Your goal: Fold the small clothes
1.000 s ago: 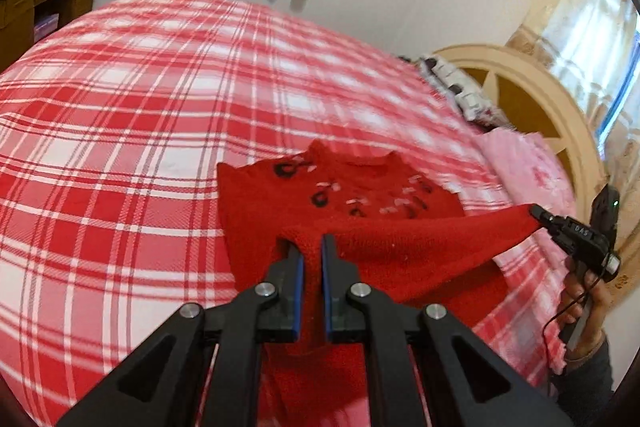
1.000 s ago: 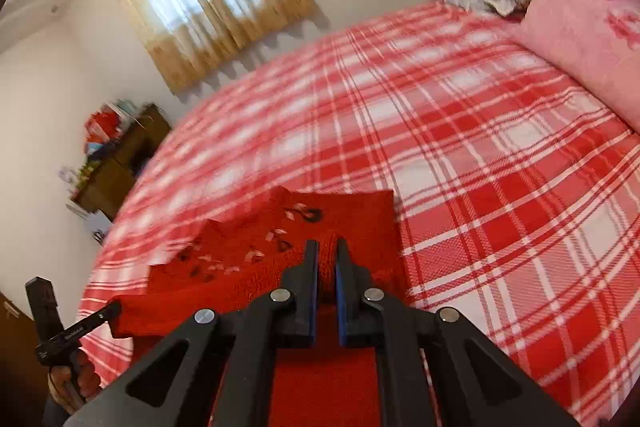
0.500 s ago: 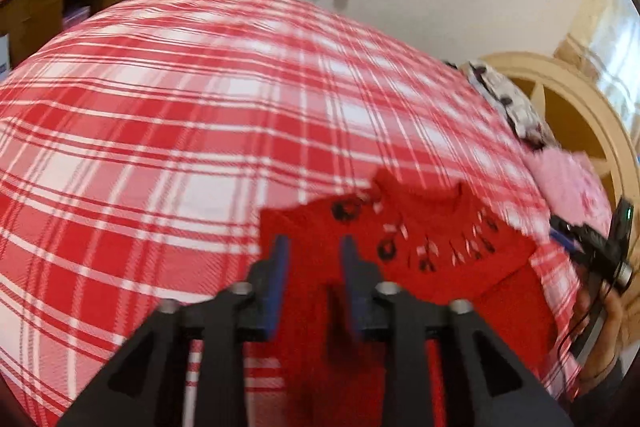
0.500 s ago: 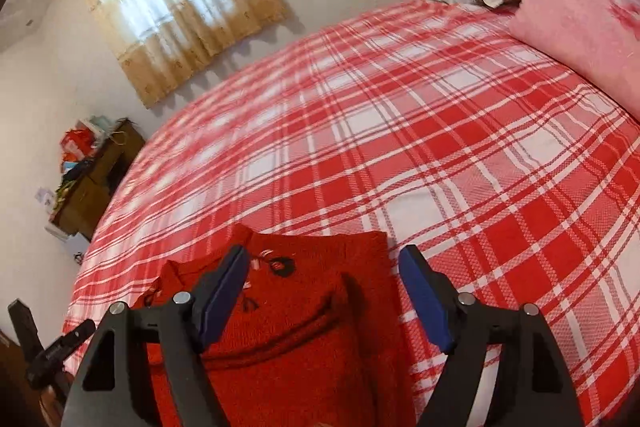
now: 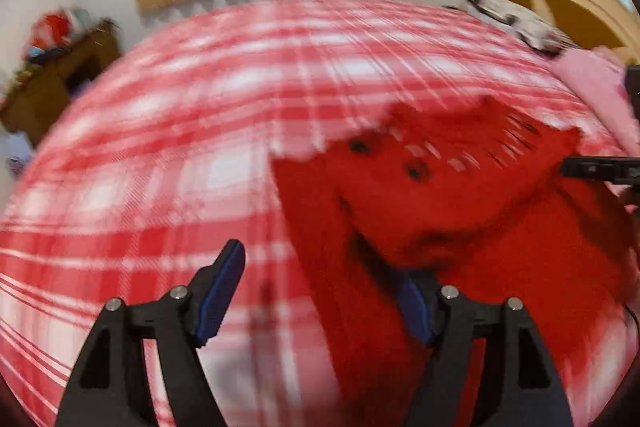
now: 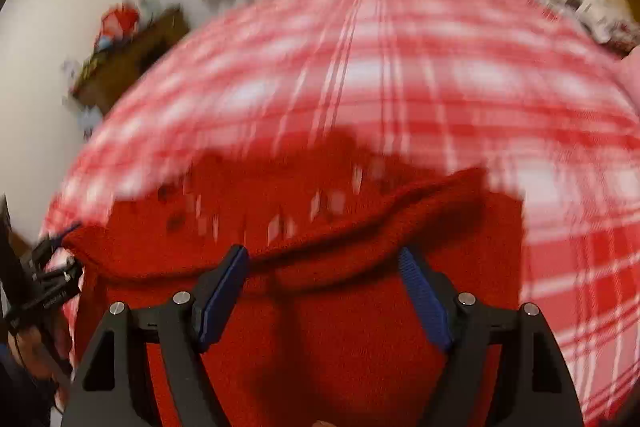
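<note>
Left wrist view: left gripper (image 5: 320,291) jaws just opened wide, nothing clamped; red sweater (image 5: 460,211) lies on the plaid bedspread (image 5: 200,147), mostly right of the fingers. Right gripper (image 6: 324,291) also spread, empty, directly over the folded edge, so nearer.

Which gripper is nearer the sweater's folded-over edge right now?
Right. The right gripper is open directly over the folded-over edge of the red sweater. The left gripper, also open, straddles the sweater's side edge, half over the plaid bedspread.
</note>
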`<move>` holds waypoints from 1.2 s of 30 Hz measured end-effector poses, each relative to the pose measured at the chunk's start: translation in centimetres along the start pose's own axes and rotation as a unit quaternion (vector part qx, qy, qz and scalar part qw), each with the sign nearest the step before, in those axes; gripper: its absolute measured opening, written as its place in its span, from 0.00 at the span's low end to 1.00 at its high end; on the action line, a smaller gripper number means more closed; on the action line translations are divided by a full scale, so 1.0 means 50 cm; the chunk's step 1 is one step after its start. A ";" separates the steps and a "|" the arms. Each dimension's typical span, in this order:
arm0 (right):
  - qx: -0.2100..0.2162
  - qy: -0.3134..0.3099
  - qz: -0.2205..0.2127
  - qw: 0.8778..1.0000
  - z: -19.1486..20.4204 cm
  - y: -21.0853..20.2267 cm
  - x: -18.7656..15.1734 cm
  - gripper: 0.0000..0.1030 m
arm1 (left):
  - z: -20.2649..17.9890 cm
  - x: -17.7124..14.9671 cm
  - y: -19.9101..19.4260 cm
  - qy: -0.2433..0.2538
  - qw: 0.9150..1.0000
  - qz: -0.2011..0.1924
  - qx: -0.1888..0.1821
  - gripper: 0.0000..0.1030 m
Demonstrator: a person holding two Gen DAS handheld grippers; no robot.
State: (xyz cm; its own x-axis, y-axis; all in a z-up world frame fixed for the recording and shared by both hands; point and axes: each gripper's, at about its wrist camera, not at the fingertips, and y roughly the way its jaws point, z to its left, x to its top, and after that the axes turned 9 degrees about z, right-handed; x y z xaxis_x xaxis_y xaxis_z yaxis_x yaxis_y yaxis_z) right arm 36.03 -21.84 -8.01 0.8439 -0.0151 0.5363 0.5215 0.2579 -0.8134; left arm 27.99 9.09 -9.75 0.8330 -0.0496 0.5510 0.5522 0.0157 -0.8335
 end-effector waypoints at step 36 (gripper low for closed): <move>-0.080 -0.007 0.035 0.996 -0.104 0.034 -0.008 0.45 | 0.073 -0.035 -0.047 -0.097 0.993 -0.033 -0.060 0.75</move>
State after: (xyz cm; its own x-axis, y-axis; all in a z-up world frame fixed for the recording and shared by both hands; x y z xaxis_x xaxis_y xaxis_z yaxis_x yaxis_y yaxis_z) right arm 37.25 -26.40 -10.77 0.8778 0.0118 0.4788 0.4754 0.0998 -0.8741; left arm 25.35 12.78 -8.63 0.7922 0.1466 0.5924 0.6077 -0.1004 -0.7878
